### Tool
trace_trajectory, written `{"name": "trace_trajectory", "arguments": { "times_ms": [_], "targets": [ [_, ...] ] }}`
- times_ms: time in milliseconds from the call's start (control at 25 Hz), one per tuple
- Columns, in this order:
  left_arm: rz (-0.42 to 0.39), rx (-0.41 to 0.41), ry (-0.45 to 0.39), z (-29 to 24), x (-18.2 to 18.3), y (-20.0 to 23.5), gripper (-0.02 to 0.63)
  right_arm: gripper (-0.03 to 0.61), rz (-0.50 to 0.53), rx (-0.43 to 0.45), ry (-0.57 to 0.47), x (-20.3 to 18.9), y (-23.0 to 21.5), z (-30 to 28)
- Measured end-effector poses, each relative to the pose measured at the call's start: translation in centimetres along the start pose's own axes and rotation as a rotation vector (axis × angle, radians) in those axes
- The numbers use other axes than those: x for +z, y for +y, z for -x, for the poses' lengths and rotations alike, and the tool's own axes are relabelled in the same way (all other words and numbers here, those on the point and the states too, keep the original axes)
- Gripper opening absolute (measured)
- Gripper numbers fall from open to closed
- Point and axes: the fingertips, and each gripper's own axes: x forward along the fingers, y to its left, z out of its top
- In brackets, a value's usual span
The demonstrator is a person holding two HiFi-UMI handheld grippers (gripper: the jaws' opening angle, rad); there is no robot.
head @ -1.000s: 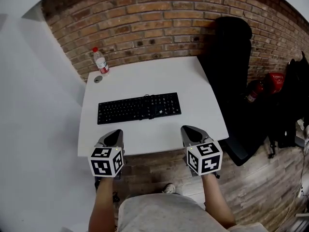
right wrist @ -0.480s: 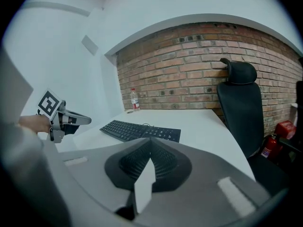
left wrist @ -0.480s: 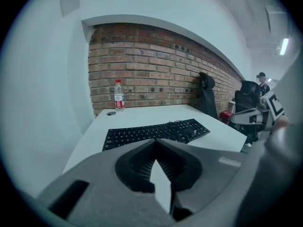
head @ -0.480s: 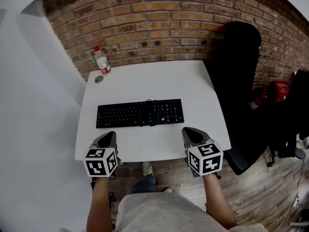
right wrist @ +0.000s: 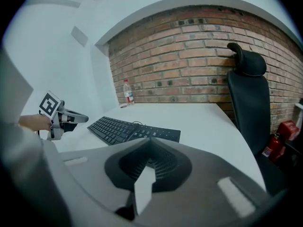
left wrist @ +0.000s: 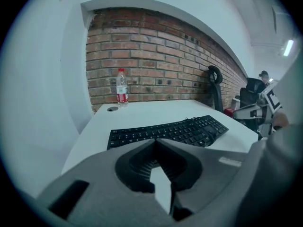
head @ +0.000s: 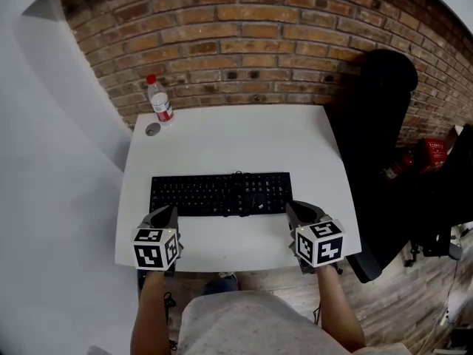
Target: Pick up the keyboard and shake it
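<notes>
The keyboard (head: 220,194) lies flat on the white table (head: 236,135), long side across, closer to the near edge than to the brick wall (head: 244,43). Its cable leaves from the middle of the far edge. Neither gripper holds it.

The left gripper (head: 165,211) hovers over the near left part of the table, just short of the keyboard's near left corner. Its jaws are pressed together with nothing between them; its own view shows the tips meeting in front of the keys. The right gripper (head: 297,207) sits at the keyboard's near right corner, jaws likewise closed and empty. From the head view I cannot tell whether its tip touches the keyboard; in its own view the keyboard lies ahead and to the left, clear of the jaws. Both grippers point forward and downward, their marker cubes toward the person.

A plastic bottle (head: 158,100) with a red cap and red label stands upright at the far left corner of the table, near the wall, with a small round grommet (head: 152,129) just beside it. A black chair (head: 377,124) stands against the wall off the table's right side, and a red extinguisher (head: 429,154) lies on the floor beyond it
</notes>
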Motion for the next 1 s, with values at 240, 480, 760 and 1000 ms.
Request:
{"name": "trace_trajectory", "arguments": {
  "times_ms": [240,480,760,1000],
  "targets": [
    [0.066,0.008,0.041,-2.9,0.0,3.9,0.027,0.025,-0.019,-0.024,0.043,0.4,-1.4,-3.2],
    [0.120,0.020,0.073,-5.1,0.5,7.9,0.123,0.074,-0.052,-0.034,0.078,0.7,-2.7,-5.7],
    [0.129,-0.028,0.155,-7.3,-0.1,10.7,0.257,0.176,-0.052,-0.048,0.143,0.9,-3.5,-8.2],
    [0.168,-0.103,0.196,-8.5,-0.2,11.5,0.342,0.247,-0.127,-0.051,0.178,1.0,-4.3,-9.7]
  ]
}}
